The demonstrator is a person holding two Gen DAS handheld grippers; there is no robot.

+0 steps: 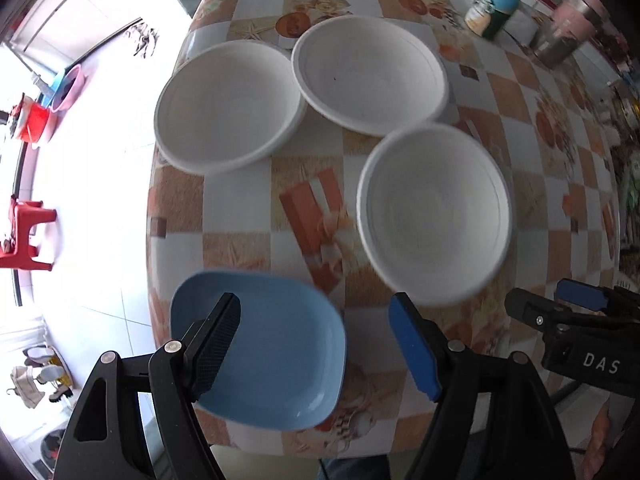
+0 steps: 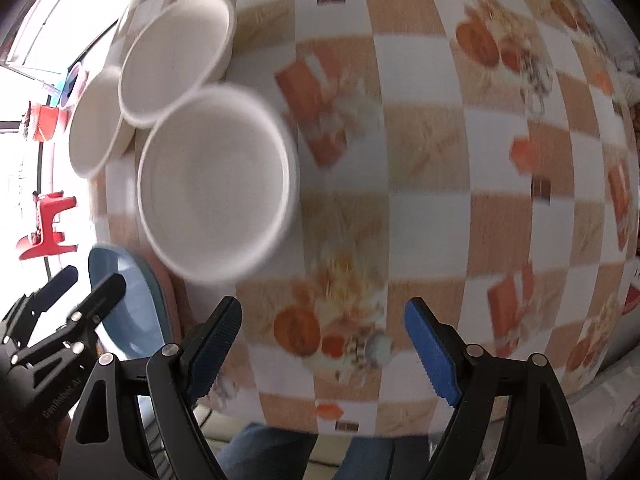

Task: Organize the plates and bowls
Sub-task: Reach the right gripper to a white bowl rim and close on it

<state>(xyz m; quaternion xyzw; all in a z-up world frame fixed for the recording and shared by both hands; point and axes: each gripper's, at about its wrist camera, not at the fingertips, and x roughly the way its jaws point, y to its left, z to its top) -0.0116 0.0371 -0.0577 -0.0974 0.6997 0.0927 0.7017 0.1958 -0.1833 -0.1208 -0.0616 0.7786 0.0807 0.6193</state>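
Observation:
Three white bowls stand on the checked tablecloth: one at the left (image 1: 228, 106), one behind (image 1: 370, 74), one nearer at the right (image 1: 434, 214). A blue plate (image 1: 276, 354) lies at the table's near edge. My left gripper (image 1: 316, 346) is open above the blue plate, its left finger over the plate. My right gripper (image 2: 324, 348) is open and empty over bare cloth, to the right of the nearest white bowl (image 2: 218, 184). The blue plate (image 2: 132, 300) shows at the lower left of the right wrist view, with the left gripper (image 2: 88, 284) over it.
A green-capped jar (image 1: 494, 4) and a pink-lidded metal container (image 1: 568, 30) stand at the far right of the table. The table edge (image 1: 154, 216) drops to a bright tiled floor on the left, with a red stool (image 1: 24, 236) and buckets (image 1: 38, 122).

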